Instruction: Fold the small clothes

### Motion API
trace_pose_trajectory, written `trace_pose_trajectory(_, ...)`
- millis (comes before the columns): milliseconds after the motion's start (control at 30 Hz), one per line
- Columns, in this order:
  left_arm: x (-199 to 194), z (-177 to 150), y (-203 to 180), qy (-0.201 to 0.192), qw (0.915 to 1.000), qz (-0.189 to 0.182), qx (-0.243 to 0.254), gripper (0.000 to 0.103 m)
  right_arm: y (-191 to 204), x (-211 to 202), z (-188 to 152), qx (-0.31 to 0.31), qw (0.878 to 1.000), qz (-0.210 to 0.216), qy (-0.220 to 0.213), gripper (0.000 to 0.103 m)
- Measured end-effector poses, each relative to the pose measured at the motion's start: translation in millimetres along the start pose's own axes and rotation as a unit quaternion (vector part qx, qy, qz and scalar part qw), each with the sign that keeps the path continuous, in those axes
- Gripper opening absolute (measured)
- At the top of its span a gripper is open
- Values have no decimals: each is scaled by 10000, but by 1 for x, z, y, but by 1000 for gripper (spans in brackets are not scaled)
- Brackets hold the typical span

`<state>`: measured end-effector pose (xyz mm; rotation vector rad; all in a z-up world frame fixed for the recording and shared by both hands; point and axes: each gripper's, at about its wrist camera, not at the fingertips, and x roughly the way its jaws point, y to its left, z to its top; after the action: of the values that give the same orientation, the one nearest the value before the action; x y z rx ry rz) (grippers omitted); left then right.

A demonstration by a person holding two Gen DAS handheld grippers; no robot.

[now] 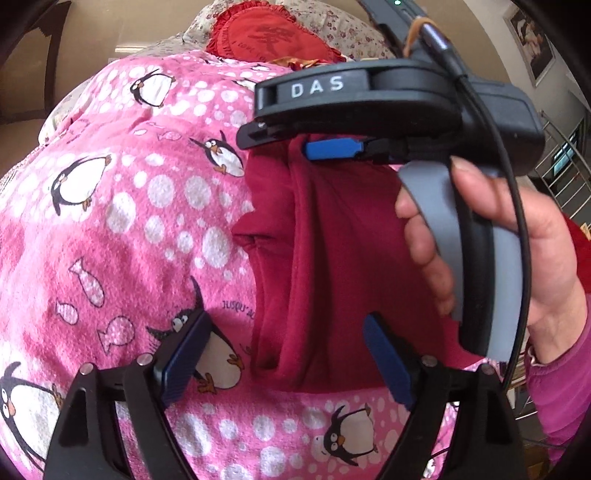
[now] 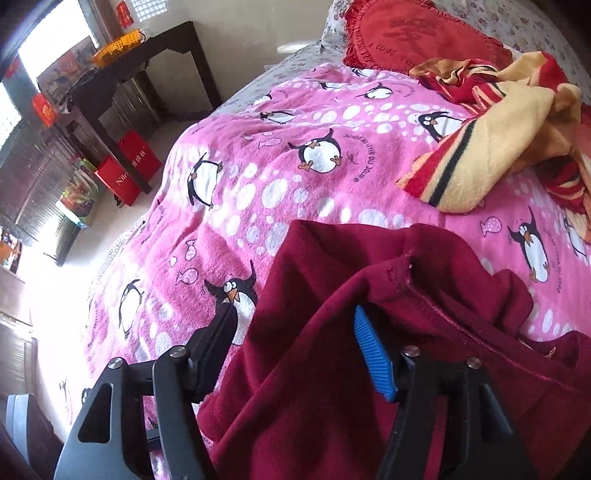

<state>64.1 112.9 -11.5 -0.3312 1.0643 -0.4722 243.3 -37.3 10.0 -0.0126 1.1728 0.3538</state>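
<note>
1. Nearest the lens in the left wrist view is the left gripper (image 1: 284, 354), at the bottom of the frame. Its two blue pads stand wide apart and grip nothing. One pad sits over the pink penguin blanket (image 1: 110, 229), the other over the dark red garment (image 1: 332, 258).
2. The garment, the task's thing, lies on the blanket at centre frame in the left view, bunched into long vertical creases. It appears only partly folded.
3. The right gripper (image 1: 332, 147) crosses the upper right of the left view, held by the person's hand (image 1: 517, 251), which wraps the grey handle. One blue pad shows just above the garment's top edge. This view does not show whether that pad touches the cloth.
4. The right wrist view settles the matter: the right gripper (image 2: 295, 347) is spread open at bottom frame. The dark red garment (image 2: 369, 332) lies between and beneath its jaws, with neither pad seen pressing on it. Judgement: with both claws open over the cloth, a hold has likely been let go or is not yet taken.
5. Only the right view shows a seam with a small frayed spot (image 2: 400, 275) near the garment's upper edge.
6. Only the right view shows a yellow and red striped cloth (image 2: 498, 140) heaped at upper right, well apart from the garment; possibly next in line.
7. Both views show a red frilled cushion (image 2: 406, 33) at the top; the right view adds a dark table (image 2: 155, 62) and red bags (image 2: 129, 166) at left.
</note>
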Motion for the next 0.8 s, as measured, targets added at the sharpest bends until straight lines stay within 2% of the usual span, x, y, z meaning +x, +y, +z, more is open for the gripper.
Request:
trace_pose_trajectory(133, -1, 5, 5, 63, 10000, 1, -63, 88, 14, 16, -1, -362, 9979, -517, 120, 67)
trace_pose_trajectory(167, -1, 7, 4, 64, 10000, 66, -22, 88, 16, 16, -2, -448, 9971, -598, 111, 62)
trace_pose_trajectory(200, -1, 9, 2, 41, 9999, 135, 22, 89, 14, 14, -3, -494, 9964, -689, 91, 47)
trace_pose_trajectory(233, -1, 12, 1, -10, 9998, 196, 55, 89, 10, 11, -4, -488, 9958, -776, 59, 38)
trace_pose_trajectory(300, -1, 18, -1, -145, 9995, 280, 80, 93, -6, -1, -5, -298, 9986, -441, -15, 17)
trace_pose_trajectory(367, 1, 24, -1, -250, 9992, 297, 24, 94, -21, -17, -9, -113, 9998, -85, -112, 11)
trace_pose_trajectory(467, 8, 34, -4, -231, 9995, 194, -33, 93, -32, -42, -18, -23, 9992, 209, -349, 10)
trace_pose_trajectory(533, 13, 37, -9, -184, 9998, 34, 1, 79, -40, -54, -24, 54, 9983, 372, -440, 9)
trace_pose_trajectory(600, 22, 44, -20, -2, 10000, -22, 70, 39, -44, -59, -28, 114, 9978, 451, -471, 9)
trace_pose_trajectory(700, 22, 38, -37, -88, 9993, 23, 363, 25, -54, -62, -33, 304, 9963, 663, -462, 10)
trace_pose_trajectory(733, 22, 37, -42, -126, 9988, 57, 467, 25, -56, -63, -34, 369, 9956, 711, -483, 12)
trace_pose_trajectory(800, 21, 34, -48, -165, 9980, 105, 601, 24, -60, -63, -35, 525, 9945, 786, -449, 26)
